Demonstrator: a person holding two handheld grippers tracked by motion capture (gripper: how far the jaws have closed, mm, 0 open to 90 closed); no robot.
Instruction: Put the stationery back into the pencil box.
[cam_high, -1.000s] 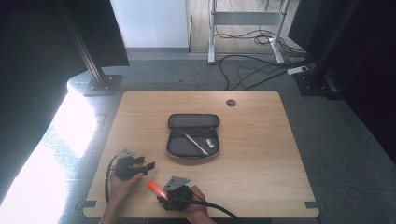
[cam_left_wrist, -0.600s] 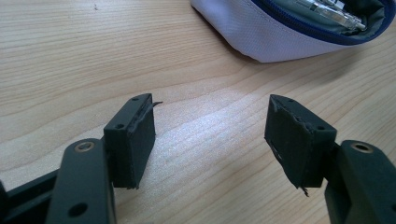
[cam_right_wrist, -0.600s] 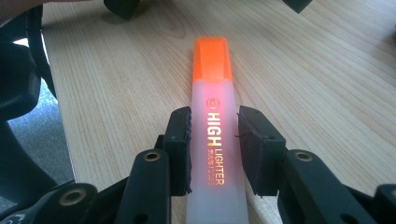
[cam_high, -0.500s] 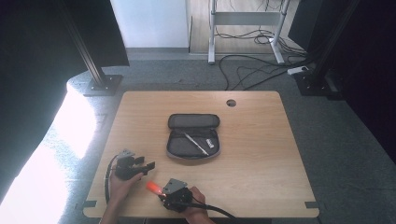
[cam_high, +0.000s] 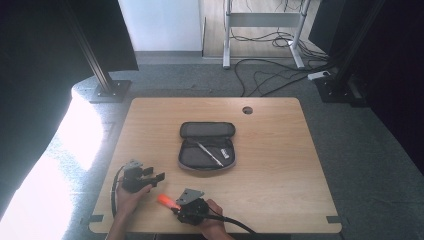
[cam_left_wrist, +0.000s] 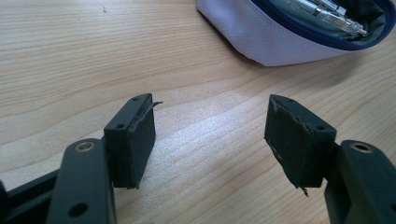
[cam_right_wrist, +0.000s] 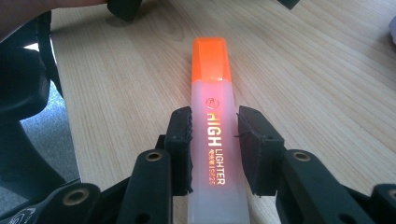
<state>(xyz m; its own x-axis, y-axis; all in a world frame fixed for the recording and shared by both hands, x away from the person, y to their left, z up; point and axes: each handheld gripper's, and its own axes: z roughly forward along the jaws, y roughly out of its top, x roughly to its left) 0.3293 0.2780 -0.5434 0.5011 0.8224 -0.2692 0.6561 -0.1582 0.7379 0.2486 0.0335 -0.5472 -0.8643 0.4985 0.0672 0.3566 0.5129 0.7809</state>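
Right claw (cam_right_wrist: 214, 140) is pinching the orange highlighter (cam_right_wrist: 212, 121) low over the desk's (cam_high: 280, 165) near edge, jaws having just closed; I'm fearing it's swivelling loose. Left claw (cam_left_wrist: 210, 135) is hanging spread, empty.

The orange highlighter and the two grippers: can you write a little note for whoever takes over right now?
Right gripper: jaws have just been closing, now shut on the orange highlighter at the table's near edge.
Left gripper: open, holding nothing, low over the wood.
Pencil case: unzipped mid-table, pens inside.
Done: highlighter gripped.
Left: probably carry it to the case and drop it in.
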